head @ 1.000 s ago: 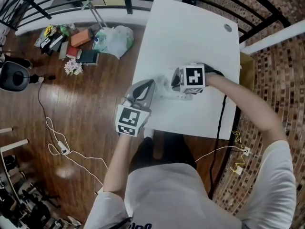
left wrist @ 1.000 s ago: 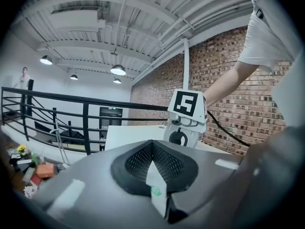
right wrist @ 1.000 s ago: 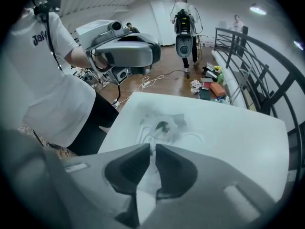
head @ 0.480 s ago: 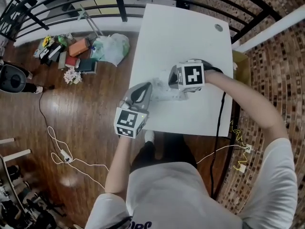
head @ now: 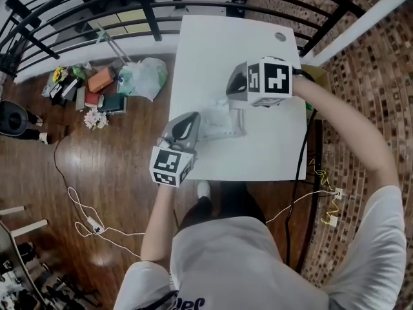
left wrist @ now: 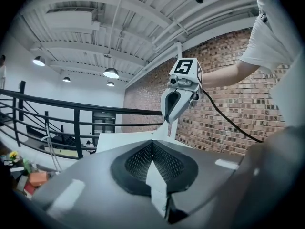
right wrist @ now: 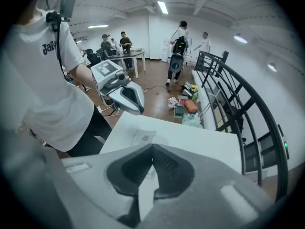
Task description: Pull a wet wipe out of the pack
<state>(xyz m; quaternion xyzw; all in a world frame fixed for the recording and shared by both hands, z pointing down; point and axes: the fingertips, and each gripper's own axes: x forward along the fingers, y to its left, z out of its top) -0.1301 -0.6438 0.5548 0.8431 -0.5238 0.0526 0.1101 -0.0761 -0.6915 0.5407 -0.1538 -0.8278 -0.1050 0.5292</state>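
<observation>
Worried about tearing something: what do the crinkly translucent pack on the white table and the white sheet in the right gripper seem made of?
The translucent wet-wipe pack looks like thin plastic film: glossy, wrinkled, faintly see-through. The white sheet pinched in the shut right gripper looks like matte, limp nonwoven cloth or tissue; the views cannot settle which.

I read the pack (head: 219, 123) as glossy clear plastic, the wet wipe (left wrist: 166, 128) as white cloth. The table (head: 258, 147) is smooth matt white.
</observation>
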